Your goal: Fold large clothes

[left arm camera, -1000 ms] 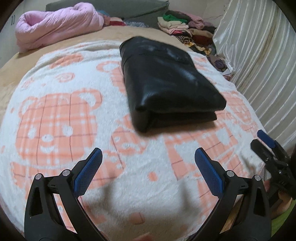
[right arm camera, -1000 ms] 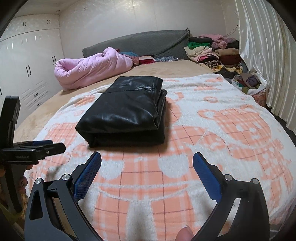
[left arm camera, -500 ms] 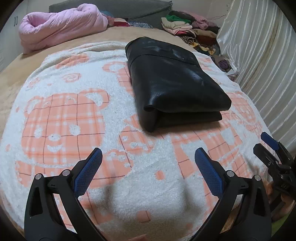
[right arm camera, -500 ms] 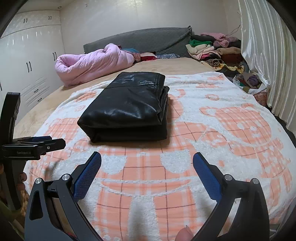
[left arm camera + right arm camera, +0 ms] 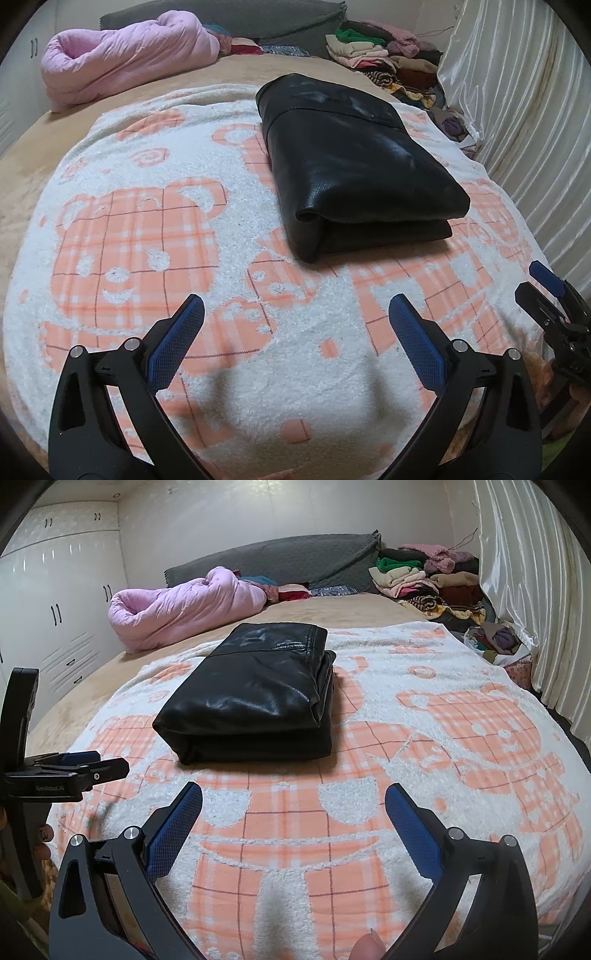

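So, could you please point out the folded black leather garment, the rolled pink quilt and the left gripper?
Folded black leather garment (image 5: 255, 690): right wrist view, glossy top panel.
Rolled pink quilt (image 5: 125, 55): left wrist view, upper surface.
Left gripper (image 5: 295, 343): left wrist view, midway between fingertips.

Bare white-and-orange bear-patterned fleece blanket (image 5: 155, 236) is seen directly ahead of both wide-spread claws, unobstructed. Further ahead, the way is blocked by a folded black leather garment (image 5: 255, 694). Beyond it, passage is closed by a rolled pink quilt (image 5: 184, 609) and piled clothes (image 5: 424, 579).

A home bedroom: a wide bed (image 5: 332, 611) with a rolled pink quilted duvet (image 5: 184, 609), tall white wardrobe doors (image 5: 55, 602), and heaped clothes (image 5: 424, 579).
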The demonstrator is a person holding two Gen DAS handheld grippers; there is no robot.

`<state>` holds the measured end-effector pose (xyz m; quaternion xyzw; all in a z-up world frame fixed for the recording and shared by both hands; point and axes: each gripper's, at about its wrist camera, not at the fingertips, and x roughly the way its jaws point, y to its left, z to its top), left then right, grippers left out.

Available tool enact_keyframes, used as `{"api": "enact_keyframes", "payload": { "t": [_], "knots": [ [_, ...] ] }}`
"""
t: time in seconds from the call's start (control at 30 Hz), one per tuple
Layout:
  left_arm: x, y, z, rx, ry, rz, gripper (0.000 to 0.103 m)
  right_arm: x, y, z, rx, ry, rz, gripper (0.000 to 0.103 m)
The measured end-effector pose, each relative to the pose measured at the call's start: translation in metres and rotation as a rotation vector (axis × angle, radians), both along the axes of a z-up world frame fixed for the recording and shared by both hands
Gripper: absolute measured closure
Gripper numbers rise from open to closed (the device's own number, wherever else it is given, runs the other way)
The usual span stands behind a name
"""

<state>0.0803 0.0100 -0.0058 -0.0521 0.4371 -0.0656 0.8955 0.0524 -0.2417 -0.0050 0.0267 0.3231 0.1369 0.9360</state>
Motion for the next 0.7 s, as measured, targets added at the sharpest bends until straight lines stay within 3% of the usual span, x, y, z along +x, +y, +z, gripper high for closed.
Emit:
{"api": "enact_keyframes", "payload": {
  "t": [0.7],
  "knots": [
    [-0.0033, 0.0015, 0.0036, 0.002, -0.006, 0.010, 0.009, -0.0021, 0.0019, -0.0009, -0.007, -0.004, 0.008, 0.004]
  ]
}}
